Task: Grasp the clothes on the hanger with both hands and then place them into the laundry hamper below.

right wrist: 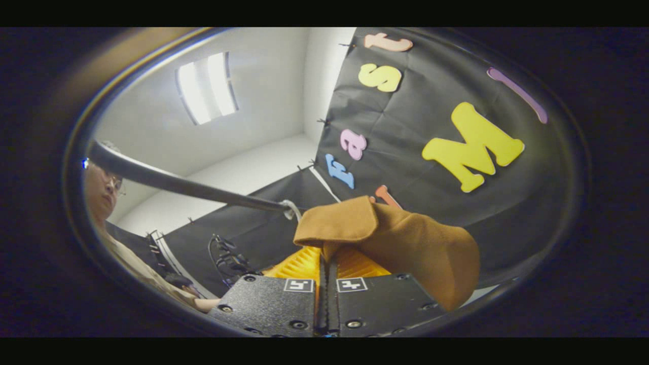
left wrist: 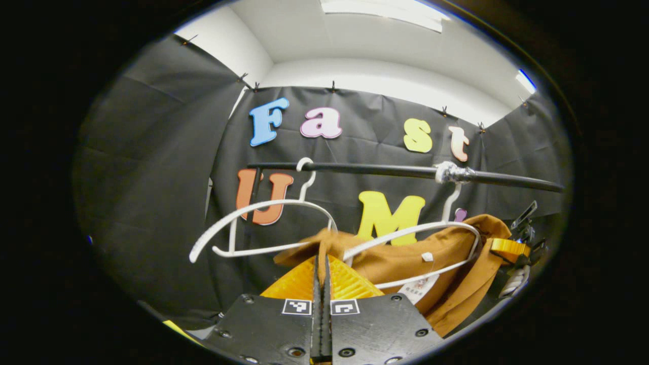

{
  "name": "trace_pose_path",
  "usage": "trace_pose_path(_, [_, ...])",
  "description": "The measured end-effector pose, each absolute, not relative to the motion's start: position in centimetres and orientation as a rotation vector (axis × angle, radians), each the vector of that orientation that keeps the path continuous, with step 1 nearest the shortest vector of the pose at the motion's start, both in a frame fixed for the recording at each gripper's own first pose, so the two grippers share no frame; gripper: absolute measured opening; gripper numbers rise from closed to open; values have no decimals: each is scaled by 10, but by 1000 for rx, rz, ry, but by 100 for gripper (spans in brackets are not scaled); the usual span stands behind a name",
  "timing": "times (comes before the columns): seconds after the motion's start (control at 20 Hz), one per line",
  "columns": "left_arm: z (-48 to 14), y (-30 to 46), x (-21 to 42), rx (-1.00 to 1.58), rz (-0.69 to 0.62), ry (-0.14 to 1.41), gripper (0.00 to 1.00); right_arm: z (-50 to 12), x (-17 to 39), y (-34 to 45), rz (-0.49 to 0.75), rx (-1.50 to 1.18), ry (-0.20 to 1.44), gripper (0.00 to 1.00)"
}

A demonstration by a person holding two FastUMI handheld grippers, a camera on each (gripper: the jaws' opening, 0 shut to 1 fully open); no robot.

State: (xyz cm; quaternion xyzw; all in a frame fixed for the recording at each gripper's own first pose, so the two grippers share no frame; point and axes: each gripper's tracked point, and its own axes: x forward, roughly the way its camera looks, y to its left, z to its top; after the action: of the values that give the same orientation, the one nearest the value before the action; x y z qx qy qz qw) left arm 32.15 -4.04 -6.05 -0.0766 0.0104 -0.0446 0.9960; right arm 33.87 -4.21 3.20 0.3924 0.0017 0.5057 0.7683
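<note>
A brown garment [left wrist: 431, 258] hangs on a white hanger [left wrist: 405, 235] from the black rail [left wrist: 385, 171]. My left gripper [left wrist: 320, 263] is shut on the garment's left shoulder edge, with cloth pinched between its fingers. In the left gripper view the right gripper [left wrist: 512, 248] shows at the garment's far right end. In the right gripper view my right gripper [right wrist: 327, 258] is shut on a fold of the same brown garment [right wrist: 405, 243], which drapes over to the right. The hamper is out of sight.
An empty white hanger [left wrist: 253, 228] hangs on the rail to the left of the garment. In the right gripper view the rail [right wrist: 177, 185] runs across the upper left, and a person [right wrist: 109, 203] stands at the left edge.
</note>
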Motion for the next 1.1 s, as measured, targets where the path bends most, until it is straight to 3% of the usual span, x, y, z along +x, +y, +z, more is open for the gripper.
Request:
trace_pose_path(0.05, [-61,-39,327,-148,-85,22,5,40,344,-50,1083,876,-25,3])
trace_pose_path(0.1, [-62,-39,329,-152,-82,22,0,43,347,-49,1085,886,-34,3])
trace_pose_path(0.2, [-68,-43,330,-164,-89,24,5,44,344,-49,1090,874,-35,3])
trace_pose_path(0.25, [-70,-40,332,-156,-78,34,0,45,344,-53,1080,872,-44,2])
trace_pose_path(0.4, [-62,-35,338,-187,-73,26,0,49,354,-65,1035,894,-71,3])
trace_pose_path(0.75, [-64,-18,353,-231,-48,58,0,41,388,-98,783,783,-129,2])
trace_pose_path(0.85, [-70,-23,358,-223,-56,81,5,36,402,-104,702,726,-130,2])
trace_pose_path(0.95, [-79,-28,360,-207,-60,116,0,28,413,-118,596,647,-122,3])
trace_pose_path(1.0, [-80,-32,357,-196,-64,110,5,23,417,-124,558,620,-117,4])
trace_pose_path(1.1, [-81,-35,357,-166,-69,114,0,17,424,-132,507,574,-99,3])
